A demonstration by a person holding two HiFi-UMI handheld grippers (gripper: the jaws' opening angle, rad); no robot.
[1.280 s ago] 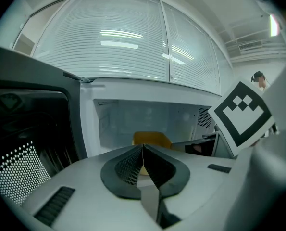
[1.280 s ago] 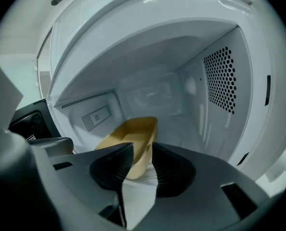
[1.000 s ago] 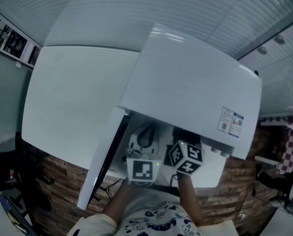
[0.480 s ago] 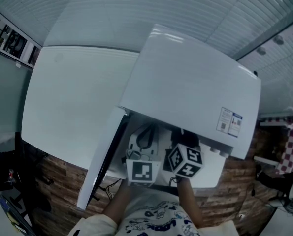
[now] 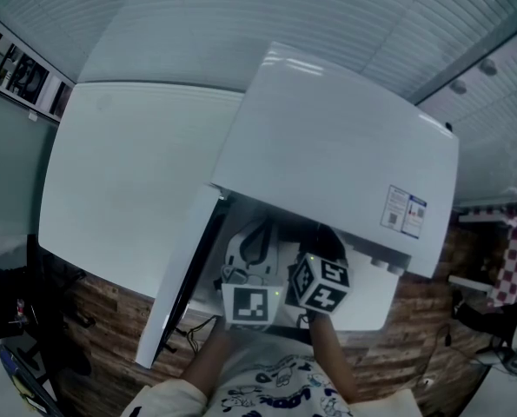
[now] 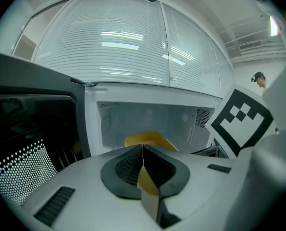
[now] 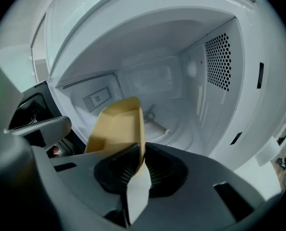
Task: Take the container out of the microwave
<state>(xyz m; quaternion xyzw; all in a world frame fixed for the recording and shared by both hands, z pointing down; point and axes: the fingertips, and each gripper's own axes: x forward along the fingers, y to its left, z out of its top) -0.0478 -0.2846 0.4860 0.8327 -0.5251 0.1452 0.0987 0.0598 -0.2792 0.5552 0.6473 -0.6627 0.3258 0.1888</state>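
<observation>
The white microwave (image 5: 336,146) stands with its door (image 5: 128,172) swung open to the left. Inside its cavity (image 7: 157,81) sits a yellow container (image 7: 116,124), also seen in the left gripper view as a yellow container (image 6: 150,138) straight ahead of the jaws. My right gripper (image 7: 143,150) reaches into the oven mouth; its jaws have just been closing and now pinch the container's right wall. My left gripper (image 6: 143,150) is shut with a tan strip of the container's wall between its jaws. In the head view both marker cubes sit side by side at the opening.
The open door's perforated screen (image 6: 22,162) is close on my left. The cavity's vented side wall (image 7: 219,57) is on the right. Brick-patterned panelling (image 5: 102,320) lies below the microwave, and window blinds (image 6: 123,42) rise behind it.
The right gripper's cube has edged left and deeper toward the oven mouth, nearer the left cube. The left gripper has not moved.
</observation>
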